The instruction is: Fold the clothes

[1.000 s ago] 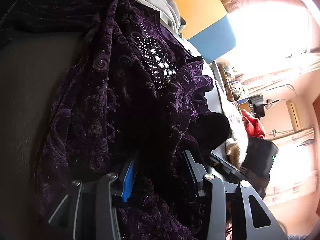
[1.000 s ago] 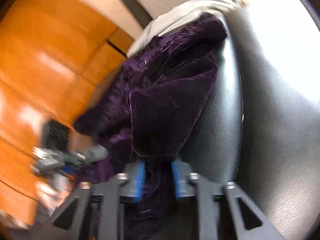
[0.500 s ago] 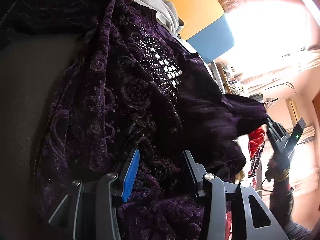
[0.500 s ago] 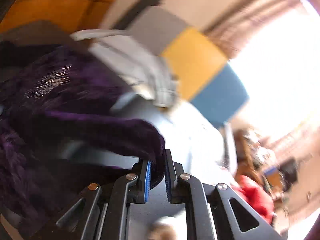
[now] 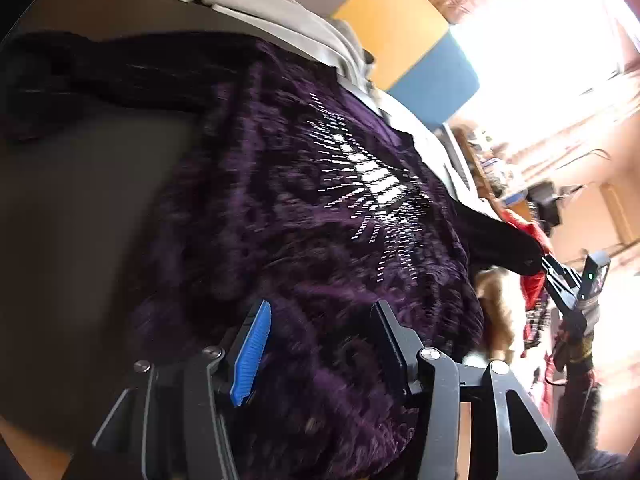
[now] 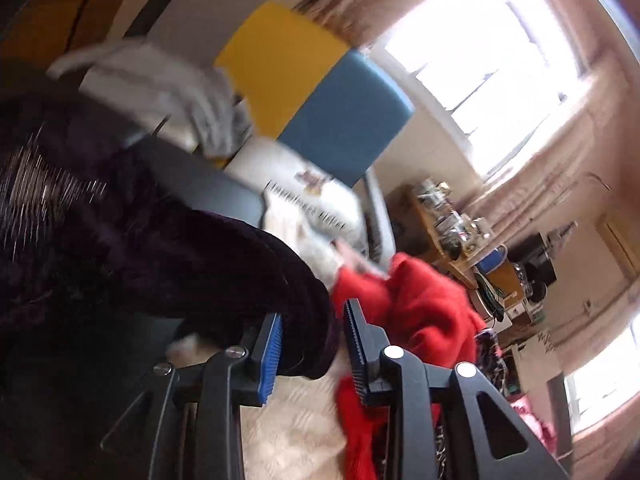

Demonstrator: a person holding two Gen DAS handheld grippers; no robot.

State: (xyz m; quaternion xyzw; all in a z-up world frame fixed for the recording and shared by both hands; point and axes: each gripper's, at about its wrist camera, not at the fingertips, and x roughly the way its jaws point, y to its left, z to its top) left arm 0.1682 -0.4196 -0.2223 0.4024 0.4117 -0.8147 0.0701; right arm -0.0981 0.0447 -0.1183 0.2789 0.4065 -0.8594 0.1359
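The right gripper [image 6: 312, 336] is opening around the sleeve end of the purple top [image 5: 320, 216], likely after pulling it out straight. The left gripper [image 5: 320, 336] is opening too, the top's hem bunched between its jaws. The top lies spread over the dark seat [image 5: 88, 208].

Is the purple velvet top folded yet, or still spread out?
Spread, not folded. The purple velvet top lies open over the dark seat, beaded front up, one sleeve stretched sideways between the right hand-held gripper's opening jaws.
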